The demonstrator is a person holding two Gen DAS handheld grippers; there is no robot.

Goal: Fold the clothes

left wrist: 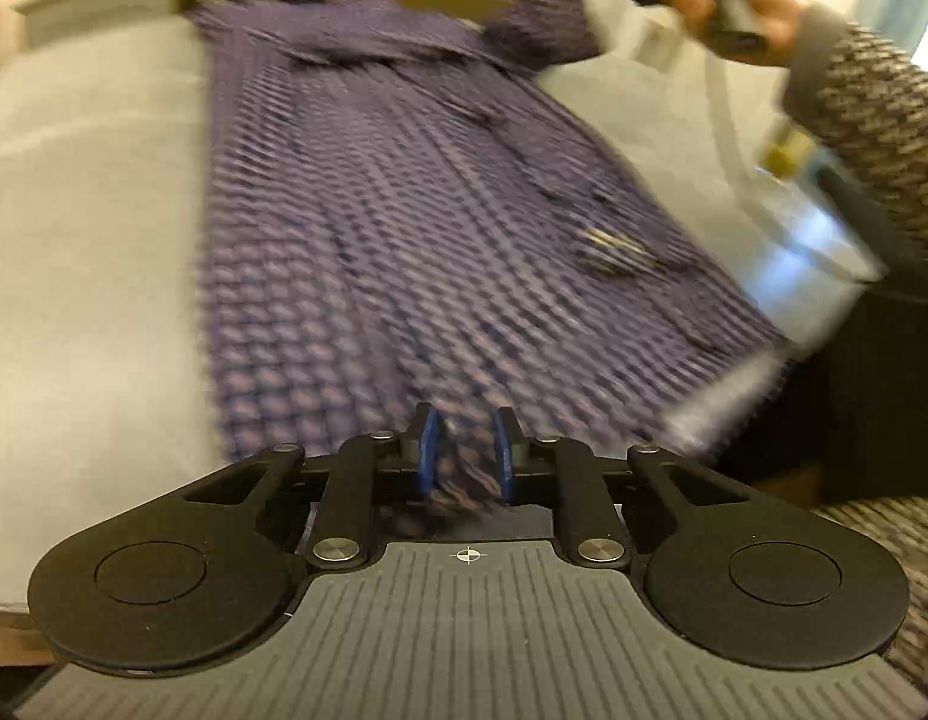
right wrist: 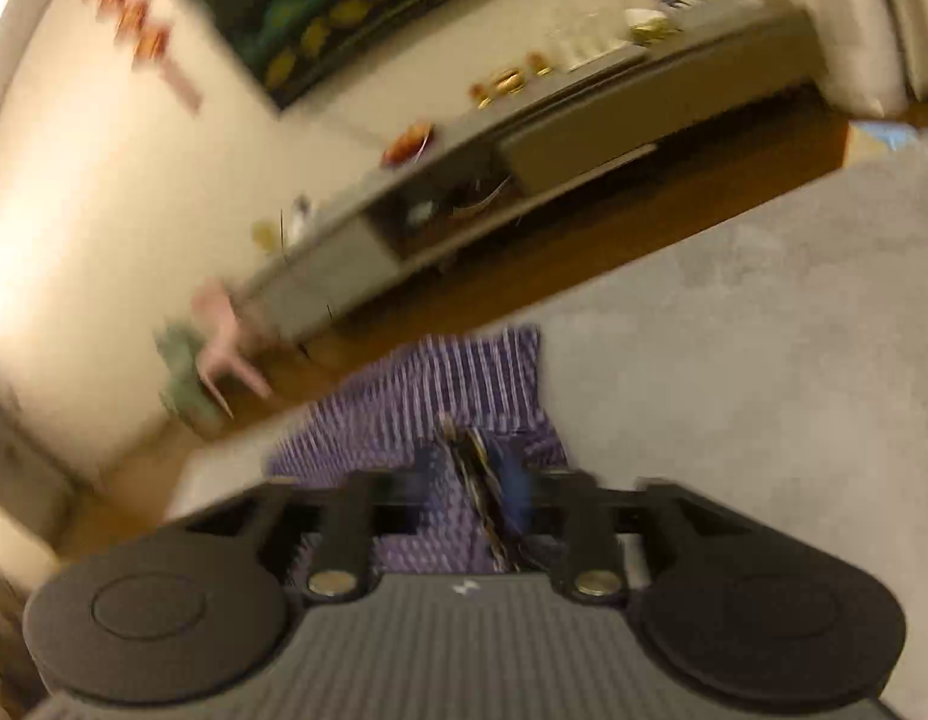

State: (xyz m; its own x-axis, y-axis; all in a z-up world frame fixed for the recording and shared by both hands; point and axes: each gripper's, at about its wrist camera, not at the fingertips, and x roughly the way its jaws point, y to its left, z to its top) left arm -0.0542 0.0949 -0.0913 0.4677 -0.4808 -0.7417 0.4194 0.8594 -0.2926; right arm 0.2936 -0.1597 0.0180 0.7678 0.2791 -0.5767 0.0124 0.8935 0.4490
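The purple checked garment point(left wrist: 368, 228) is lying lengthwise on the grey bed point(left wrist: 86, 276), its long axis running straight away from the left claw point(left wrist: 466, 450), which is pinching the near hem. The right claw point(right wrist: 473, 474) (blurred) is standing open astride a far fold.

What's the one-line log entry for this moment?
stage: folding shirt | surface: grey bed | left claw: holds hem | right claw: at far end, cloth between blurred fingers, grip unclear
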